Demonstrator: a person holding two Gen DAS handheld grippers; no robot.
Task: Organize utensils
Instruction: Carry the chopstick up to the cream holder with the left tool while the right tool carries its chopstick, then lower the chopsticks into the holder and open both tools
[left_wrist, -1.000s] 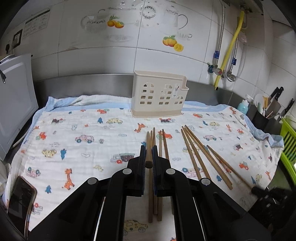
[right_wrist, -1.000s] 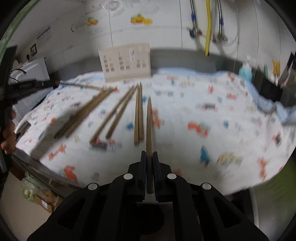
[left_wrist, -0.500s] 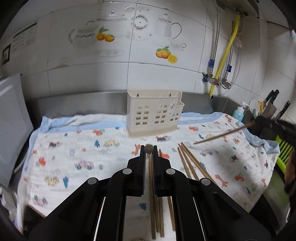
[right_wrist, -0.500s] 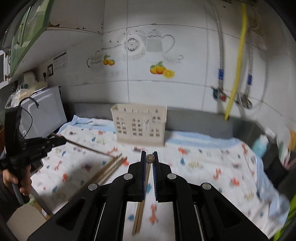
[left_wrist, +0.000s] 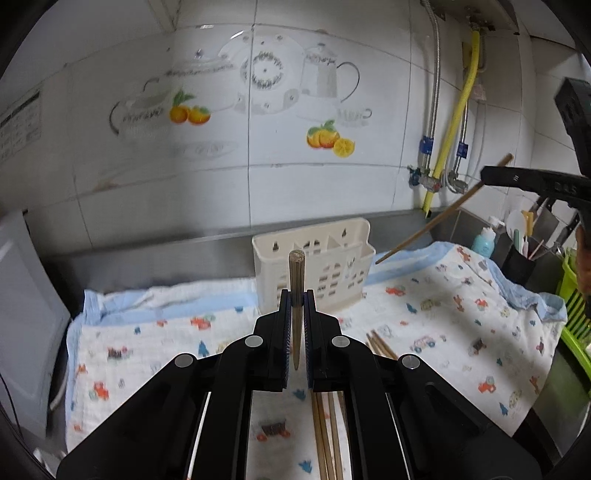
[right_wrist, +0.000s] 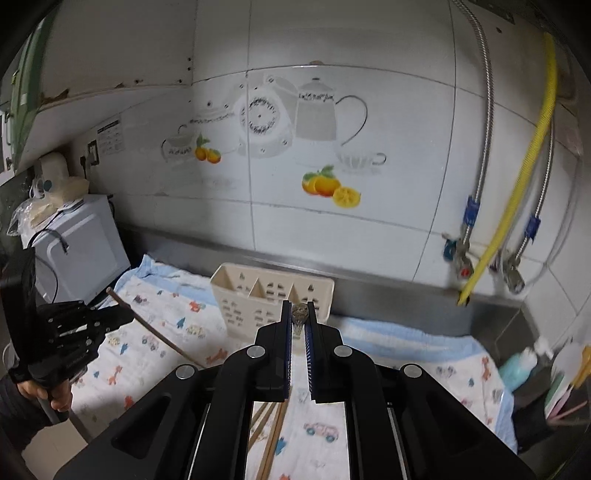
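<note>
My left gripper (left_wrist: 296, 295) is shut on a wooden chopstick (left_wrist: 296, 280), held tilted up in front of the cream utensil holder (left_wrist: 332, 271). My right gripper (right_wrist: 299, 308) is shut on another chopstick (right_wrist: 299, 314), seen end-on, just short of the holder (right_wrist: 258, 295). Each gripper shows in the other's view: the right one (left_wrist: 495, 176) with its chopstick (left_wrist: 439, 218) slanting down towards the holder, the left one (right_wrist: 122, 315) with its chopstick (right_wrist: 159, 334). Several loose chopsticks (left_wrist: 325, 435) lie on the patterned cloth (left_wrist: 461, 332) below.
A white appliance (right_wrist: 74, 251) stands at the left. Pipes and a yellow hose (right_wrist: 517, 184) run down the tiled wall at the right. A blue bottle (left_wrist: 484, 242), a dark utensil pot (left_wrist: 517, 262) and a green rack (left_wrist: 576, 302) sit at the far right.
Both grippers have lifted their chopsticks off the cloth and moved closer to the holder. Both chopsticks now tilt up, and the views look higher up the wall.
</note>
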